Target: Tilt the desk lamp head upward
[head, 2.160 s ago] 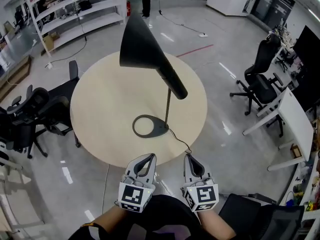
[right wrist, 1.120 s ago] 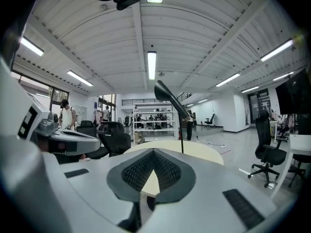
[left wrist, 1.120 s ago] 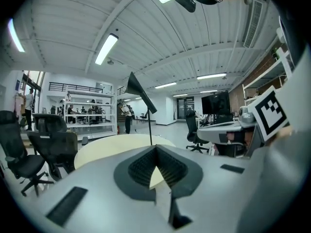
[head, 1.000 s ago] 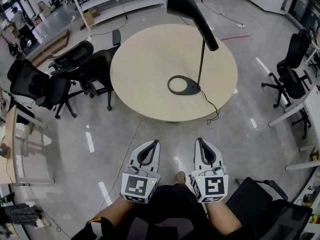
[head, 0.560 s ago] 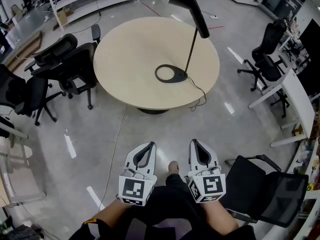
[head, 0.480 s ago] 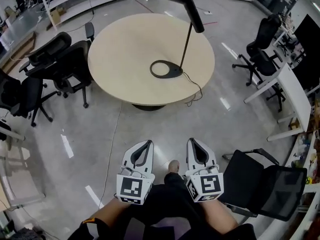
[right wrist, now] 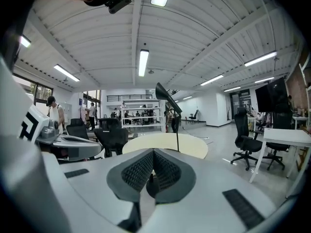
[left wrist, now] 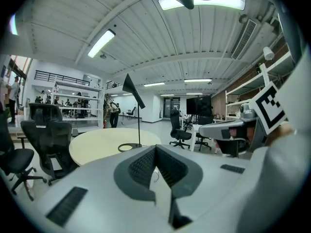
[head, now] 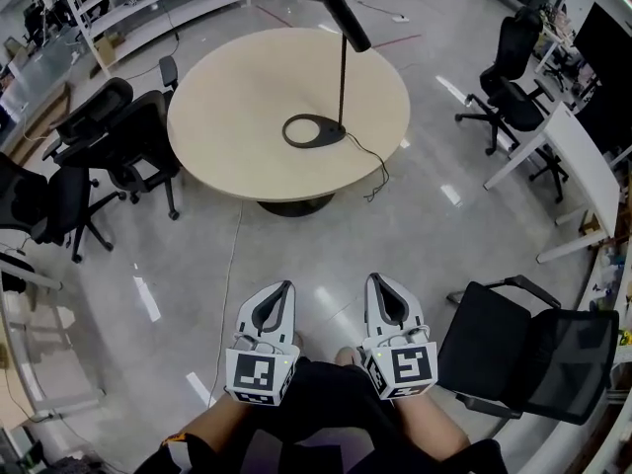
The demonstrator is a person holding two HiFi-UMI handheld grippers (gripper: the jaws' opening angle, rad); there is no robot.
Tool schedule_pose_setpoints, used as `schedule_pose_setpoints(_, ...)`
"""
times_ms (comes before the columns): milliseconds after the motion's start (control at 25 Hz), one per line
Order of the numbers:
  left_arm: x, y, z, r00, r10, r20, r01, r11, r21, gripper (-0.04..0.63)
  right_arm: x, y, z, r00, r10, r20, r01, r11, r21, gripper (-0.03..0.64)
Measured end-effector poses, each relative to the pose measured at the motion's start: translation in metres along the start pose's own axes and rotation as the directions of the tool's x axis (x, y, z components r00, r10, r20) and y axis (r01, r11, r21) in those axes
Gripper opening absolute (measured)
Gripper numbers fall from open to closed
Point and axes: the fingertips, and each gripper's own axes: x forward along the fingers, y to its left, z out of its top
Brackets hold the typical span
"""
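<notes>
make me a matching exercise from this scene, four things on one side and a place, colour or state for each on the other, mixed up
Things:
1. desk lamp
2. round table
3. black chair
4. left gripper

Place, colour or state:
a. shut, nothing between its fingers
b. pale beige top, well ahead of both grippers
c. off to the person's right, away from the table
d. black, standing on the table

Right pairs: 1-d, 2-b, 3-c, 4-a

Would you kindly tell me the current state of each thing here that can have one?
left gripper: shut, empty.
right gripper: shut, empty.
desk lamp: upright on the round table, untouched.
lamp head: slanted, wide end higher than narrow end.
nearest office chair: unoccupied.
</notes>
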Motion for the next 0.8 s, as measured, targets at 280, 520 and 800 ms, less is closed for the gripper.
schedule_pose_setpoints(280, 0.004, -0.056, -0.026, 0.998, 0.035, -0.043, -0.035, 0.999, 0.001, 0.048, -0.037, -0.031, -0.03, 0.998, 0.064, -0.027, -0.063, 0.998, 0.007, 0.009)
schedule_pose_setpoints(520, -0.008, -0.07, -0.034, 0.995, 0.089, -0.053, -0.089, 0.996, 0.007, 0.048, -0.05, -0.034, -0.039, 0.994, 0.111, -0.023, -0.111, 0.994, 0.005, 0.009)
schedule_pose_setpoints(800, -0.02, -0.078, -0.032, 0.993, 0.112, -0.042, -0.111, 0.994, 0.015, 0.048, -0.06, -0.03, -0.034, 0.992, 0.129, -0.003, -0.129, 0.992, -0.005, 0.009)
